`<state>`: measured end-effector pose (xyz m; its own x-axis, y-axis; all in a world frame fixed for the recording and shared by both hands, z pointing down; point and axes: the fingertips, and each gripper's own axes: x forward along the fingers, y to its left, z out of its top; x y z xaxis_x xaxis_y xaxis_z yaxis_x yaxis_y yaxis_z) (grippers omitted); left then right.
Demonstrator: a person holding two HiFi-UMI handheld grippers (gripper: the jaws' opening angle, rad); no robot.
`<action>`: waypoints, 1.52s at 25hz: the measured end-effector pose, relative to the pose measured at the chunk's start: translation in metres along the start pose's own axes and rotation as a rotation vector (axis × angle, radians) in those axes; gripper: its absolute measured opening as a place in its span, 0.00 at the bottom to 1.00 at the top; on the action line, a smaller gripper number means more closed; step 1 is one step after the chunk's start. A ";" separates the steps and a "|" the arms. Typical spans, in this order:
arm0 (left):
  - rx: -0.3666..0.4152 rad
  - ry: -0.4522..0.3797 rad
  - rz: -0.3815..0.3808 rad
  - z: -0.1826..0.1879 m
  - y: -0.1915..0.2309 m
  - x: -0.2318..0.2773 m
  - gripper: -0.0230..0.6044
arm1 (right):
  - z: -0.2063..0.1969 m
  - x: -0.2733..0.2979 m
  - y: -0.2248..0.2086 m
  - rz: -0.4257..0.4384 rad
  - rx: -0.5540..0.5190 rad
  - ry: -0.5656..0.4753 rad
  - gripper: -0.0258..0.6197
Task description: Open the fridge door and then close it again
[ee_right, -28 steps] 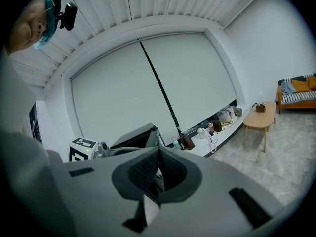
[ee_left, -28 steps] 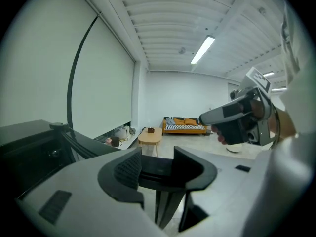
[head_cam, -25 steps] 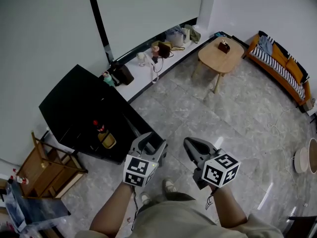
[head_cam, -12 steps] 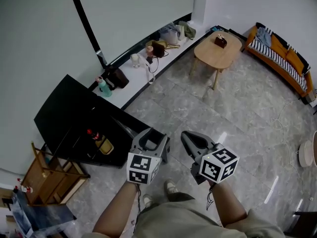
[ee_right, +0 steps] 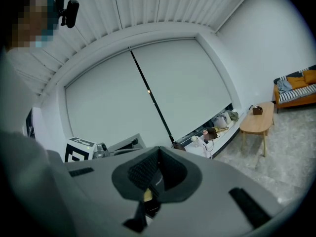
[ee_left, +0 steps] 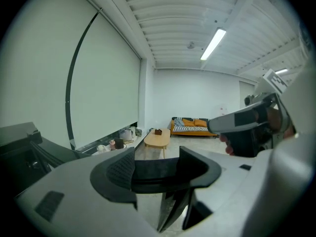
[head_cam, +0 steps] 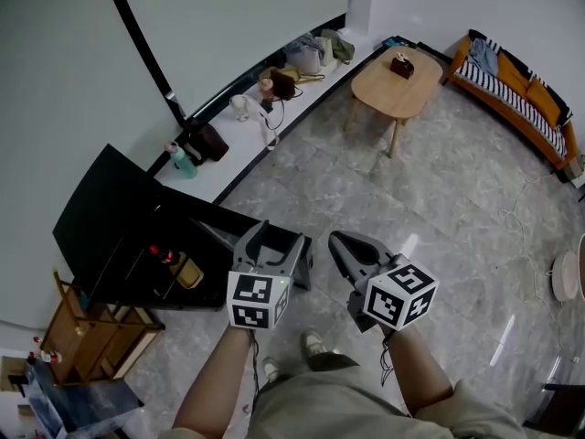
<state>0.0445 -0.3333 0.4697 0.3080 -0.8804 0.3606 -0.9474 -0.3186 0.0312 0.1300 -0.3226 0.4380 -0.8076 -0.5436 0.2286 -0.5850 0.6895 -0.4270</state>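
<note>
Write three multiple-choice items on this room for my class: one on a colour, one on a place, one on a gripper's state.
1. What colour is the frame of the sofa? A orange; B green; C white.
2. Where is the small brown box? A on the sofa; B on the wooden table; C on the floor.
3. Which gripper's jaws stand apart? A the right; B both; C the left.
Answers: 1 A, orange shows along its edge. 2 B, it sits on the tabletop. 3 C, the left gripper has just been opening its jaws, with nothing between them; the right gripper has them together.
</note>
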 end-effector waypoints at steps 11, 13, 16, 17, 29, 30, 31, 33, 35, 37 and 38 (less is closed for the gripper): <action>0.038 0.077 -0.007 0.016 0.003 0.048 0.40 | 0.009 0.022 -0.037 -0.026 0.025 -0.011 0.03; 0.031 0.054 -0.001 0.018 0.007 0.054 0.40 | 0.010 0.025 -0.042 -0.031 0.024 -0.016 0.03; 0.019 0.027 0.005 0.022 0.012 0.065 0.40 | 0.015 0.027 -0.050 -0.042 0.015 -0.022 0.03; 0.018 0.020 0.007 0.023 0.013 0.069 0.39 | 0.017 0.028 -0.054 -0.047 0.013 -0.023 0.03; -0.014 -0.029 0.022 0.036 0.032 0.105 0.36 | 0.033 0.042 -0.089 -0.085 -0.035 -0.025 0.03; -0.012 -0.029 0.024 0.037 0.033 0.108 0.35 | 0.034 0.044 -0.092 -0.087 -0.036 -0.025 0.03; -0.009 -0.029 0.028 0.038 0.034 0.111 0.35 | 0.036 0.046 -0.095 -0.089 -0.036 -0.027 0.03; -0.005 -0.031 0.037 0.040 0.036 0.117 0.35 | 0.040 0.049 -0.101 -0.093 -0.033 -0.033 0.03; -0.004 -0.038 0.047 0.043 0.038 0.122 0.35 | 0.045 0.053 -0.106 -0.096 -0.032 -0.038 0.03; -0.003 -0.046 0.055 0.044 0.042 0.127 0.35 | 0.047 0.059 -0.108 -0.096 -0.035 -0.039 0.03; -0.001 -0.048 0.059 0.045 0.044 0.129 0.35 | 0.048 0.062 -0.109 -0.096 -0.037 -0.038 0.03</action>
<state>0.0467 -0.4768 0.4760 0.2558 -0.9132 0.3171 -0.9640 -0.2656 0.0127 0.1477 -0.4548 0.4565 -0.7445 -0.6257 0.2330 -0.6627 0.6502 -0.3716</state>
